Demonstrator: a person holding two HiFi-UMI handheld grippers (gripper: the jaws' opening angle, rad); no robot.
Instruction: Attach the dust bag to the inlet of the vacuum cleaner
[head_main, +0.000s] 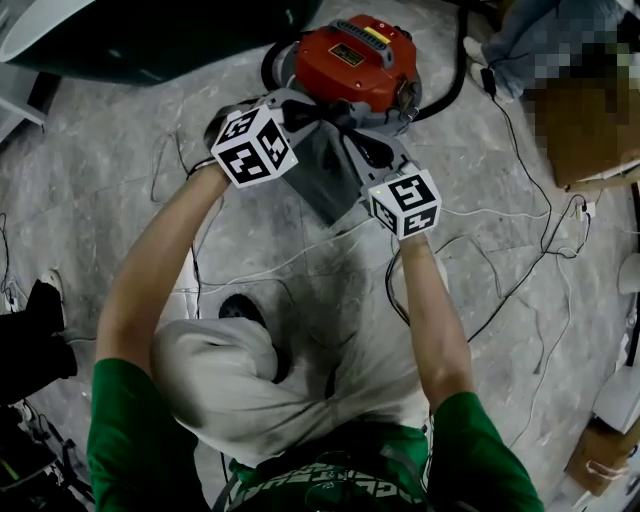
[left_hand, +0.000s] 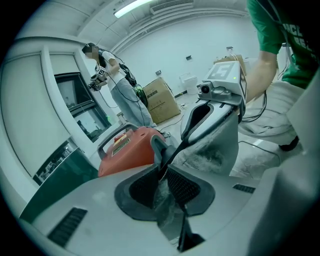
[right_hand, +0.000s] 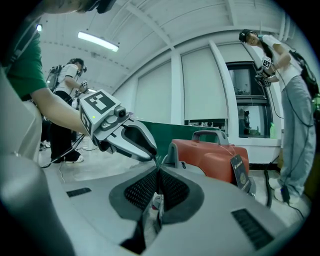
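The red vacuum cleaner (head_main: 355, 60) stands on the concrete floor ahead of me. Just in front of it the grey dust bag (head_main: 325, 172) hangs stretched between both grippers. My left gripper (head_main: 298, 120) is shut on the bag's left upper edge, close to the vacuum's grey front. In the left gripper view, grey fabric (left_hand: 167, 200) is pinched between the pads and the bag (left_hand: 215, 145) runs off to the right gripper. My right gripper (head_main: 375, 158) is shut on the bag's right edge. A thin strip of it (right_hand: 156, 205) shows between those closed pads. The vacuum's inlet is hidden.
A black hose (head_main: 452, 85) curls round the vacuum's right side. Thin cables (head_main: 520, 260) trail over the floor to the right. A dark green and white cabinet (head_main: 150, 40) stands at the far left, cardboard boxes (head_main: 590, 130) at the right. Other people stand further off.
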